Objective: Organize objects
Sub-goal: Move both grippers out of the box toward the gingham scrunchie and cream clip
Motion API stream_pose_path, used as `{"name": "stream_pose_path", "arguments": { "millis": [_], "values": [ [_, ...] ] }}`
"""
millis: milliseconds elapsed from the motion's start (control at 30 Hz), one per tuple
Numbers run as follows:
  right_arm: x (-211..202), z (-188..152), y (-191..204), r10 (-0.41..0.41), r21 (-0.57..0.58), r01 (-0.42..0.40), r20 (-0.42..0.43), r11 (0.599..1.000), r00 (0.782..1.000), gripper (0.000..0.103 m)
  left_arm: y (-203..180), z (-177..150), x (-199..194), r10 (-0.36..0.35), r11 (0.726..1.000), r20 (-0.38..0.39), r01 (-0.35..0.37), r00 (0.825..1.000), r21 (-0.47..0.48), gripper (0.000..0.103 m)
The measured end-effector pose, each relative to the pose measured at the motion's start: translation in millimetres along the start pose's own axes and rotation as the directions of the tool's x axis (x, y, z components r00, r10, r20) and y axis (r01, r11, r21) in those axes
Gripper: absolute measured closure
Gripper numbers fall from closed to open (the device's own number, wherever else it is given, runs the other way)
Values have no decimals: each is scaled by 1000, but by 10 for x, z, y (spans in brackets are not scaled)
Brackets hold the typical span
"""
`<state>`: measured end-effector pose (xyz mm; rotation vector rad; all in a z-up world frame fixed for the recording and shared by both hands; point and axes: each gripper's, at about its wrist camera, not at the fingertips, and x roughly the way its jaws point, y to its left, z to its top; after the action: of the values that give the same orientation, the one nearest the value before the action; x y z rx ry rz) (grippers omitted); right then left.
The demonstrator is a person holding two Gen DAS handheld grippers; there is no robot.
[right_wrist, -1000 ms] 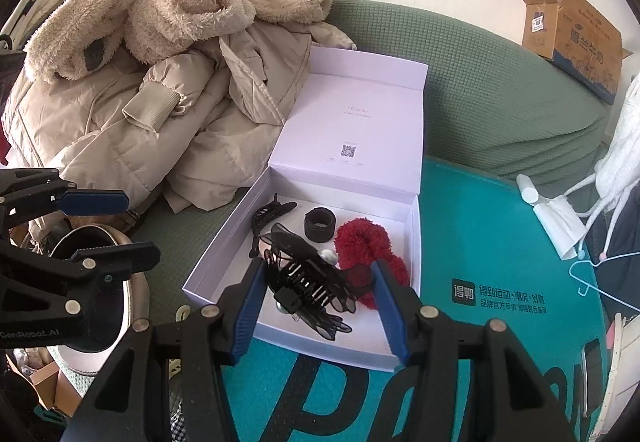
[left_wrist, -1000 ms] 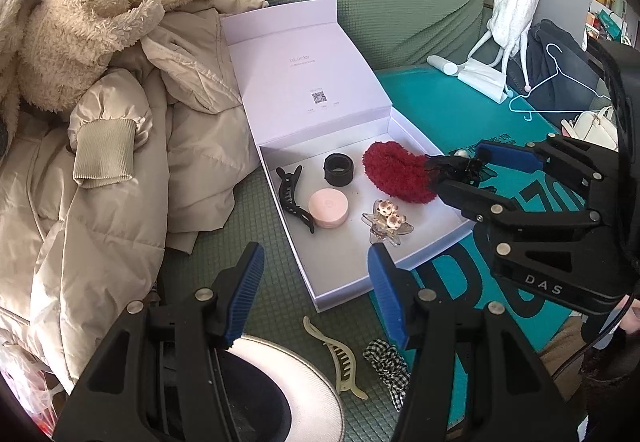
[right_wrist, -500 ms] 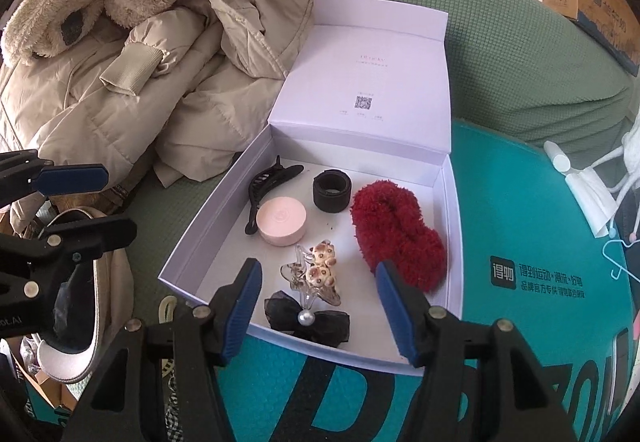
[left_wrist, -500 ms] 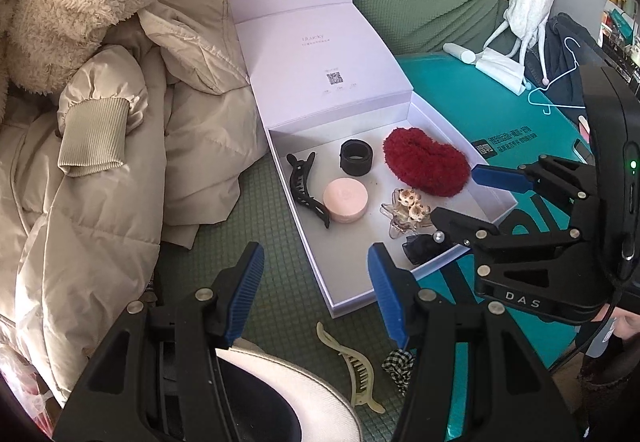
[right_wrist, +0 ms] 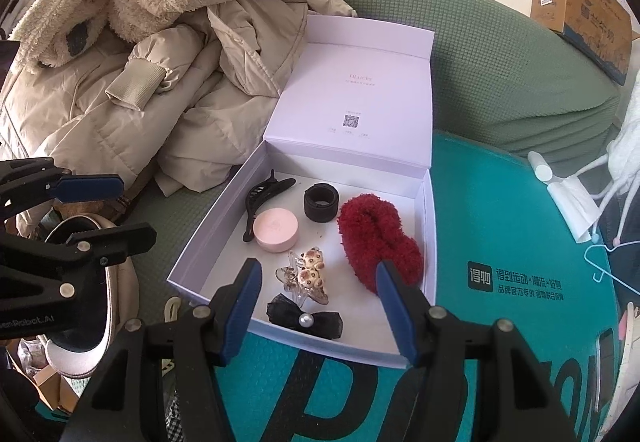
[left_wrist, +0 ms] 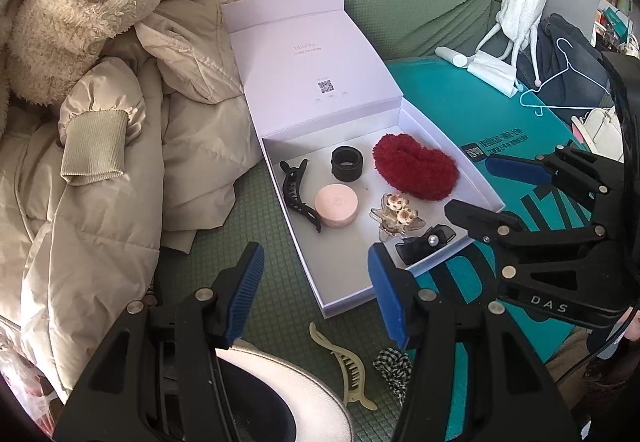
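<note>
Cream hair claw (left_wrist: 347, 366) lies on the green sofa outside the white box (left_wrist: 348, 290), at 6 o'clock from it, just below the empty, open left hand-held gripper (left_wrist: 316, 294), its long axis toward 5 o'clock; the right hand-held gripper (right_wrist: 316, 306), also open and empty, hangs farther off over the box. A checked scrunchie (left_wrist: 394, 364) beside it is half hidden

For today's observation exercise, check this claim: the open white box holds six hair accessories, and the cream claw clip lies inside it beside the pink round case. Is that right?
Not quite. The cream claw clip lies outside the white box, on the green cover next to a checked scrunchie. The left wrist view shows it. The pink round case is inside, beside a black claw clip.
</note>
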<state>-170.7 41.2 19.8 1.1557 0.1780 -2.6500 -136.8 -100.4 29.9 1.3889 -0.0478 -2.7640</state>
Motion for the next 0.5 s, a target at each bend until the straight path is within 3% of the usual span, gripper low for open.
{"name": "stream_pose_path", "arguments": {
  "millis": [500],
  "values": [
    [-455, -250, 173, -28, 18, 28, 3, 999, 1000, 43, -191, -310, -411, -21, 1000, 23, 20, 1000, 13, 47]
  ]
}}
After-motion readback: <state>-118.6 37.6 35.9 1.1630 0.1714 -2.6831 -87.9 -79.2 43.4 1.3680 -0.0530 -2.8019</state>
